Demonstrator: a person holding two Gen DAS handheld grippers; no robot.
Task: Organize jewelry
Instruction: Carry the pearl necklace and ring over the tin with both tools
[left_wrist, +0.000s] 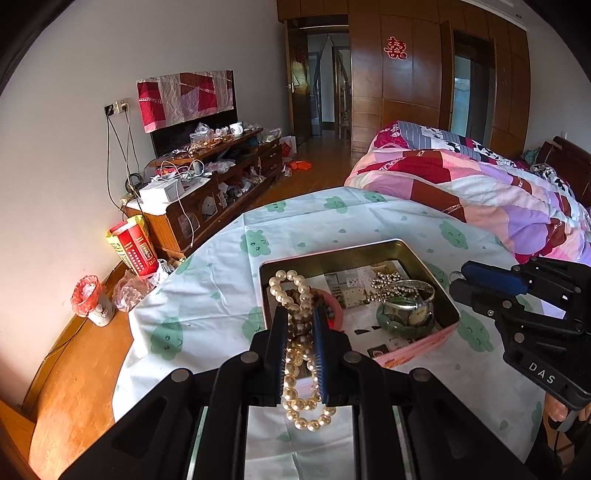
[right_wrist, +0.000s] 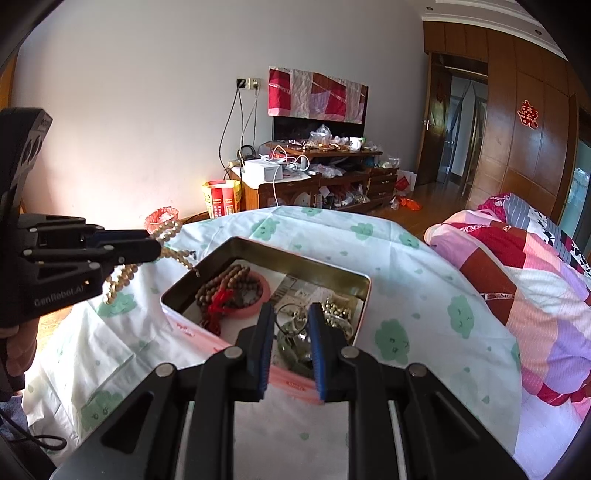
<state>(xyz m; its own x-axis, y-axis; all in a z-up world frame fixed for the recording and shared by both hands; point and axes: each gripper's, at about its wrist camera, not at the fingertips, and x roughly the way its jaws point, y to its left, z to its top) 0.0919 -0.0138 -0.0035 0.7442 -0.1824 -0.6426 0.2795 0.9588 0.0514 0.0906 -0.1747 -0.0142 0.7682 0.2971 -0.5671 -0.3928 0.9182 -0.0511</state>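
Cream pearls (left_wrist: 300, 354), blue pads (left_wrist: 320, 354) on black gripper, pink tin (left_wrist: 417, 345) with gold inside, green bangle (left_wrist: 404, 325), brown beads (right_wrist: 229, 286) with red tassel, white cloth (left_wrist: 207, 295) with green clouds, pink-red patchwork quilt (left_wrist: 461, 184)

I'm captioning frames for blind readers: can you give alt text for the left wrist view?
The left claw grips a pearl necklace above an open tin of jewelry on a table with a green-patterned cloth. The right claw hovers beside the tin.

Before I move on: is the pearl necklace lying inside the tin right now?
No, the pearl necklace hangs clamped in the left gripper, lifted in front of the tin.
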